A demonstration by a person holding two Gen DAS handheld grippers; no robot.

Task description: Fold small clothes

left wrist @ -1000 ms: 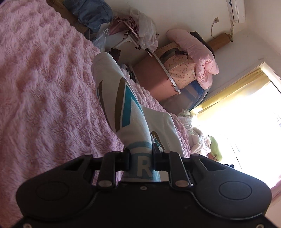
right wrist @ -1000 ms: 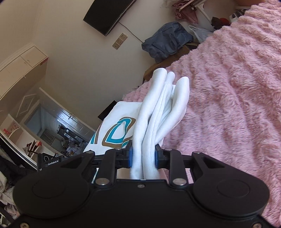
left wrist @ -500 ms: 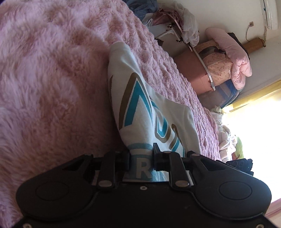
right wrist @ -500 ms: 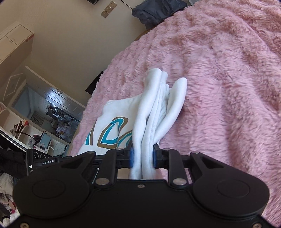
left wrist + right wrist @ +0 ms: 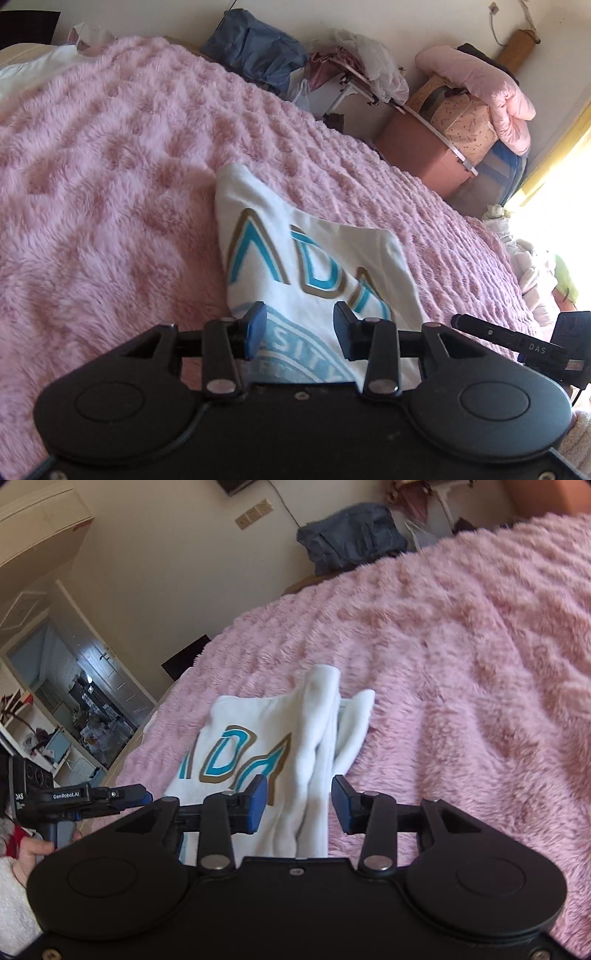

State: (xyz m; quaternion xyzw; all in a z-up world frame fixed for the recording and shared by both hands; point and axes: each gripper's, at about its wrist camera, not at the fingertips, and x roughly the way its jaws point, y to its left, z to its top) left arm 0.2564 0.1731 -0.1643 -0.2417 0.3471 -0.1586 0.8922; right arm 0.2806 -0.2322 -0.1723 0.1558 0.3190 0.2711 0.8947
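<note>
— Left wrist view: what do we see?
— Our left gripper [image 5: 299, 326] has its fingers spread wide. The shirt [image 5: 314, 266] lies flat on the pink blanket [image 5: 110, 192], under and past the fingers.

— And the right wrist view?
— Our right gripper [image 5: 298, 801] is spread wide too. The shirt's [image 5: 266, 746] bunched white folds sit loose between the fingers, on the blanket [image 5: 461, 672].
</note>
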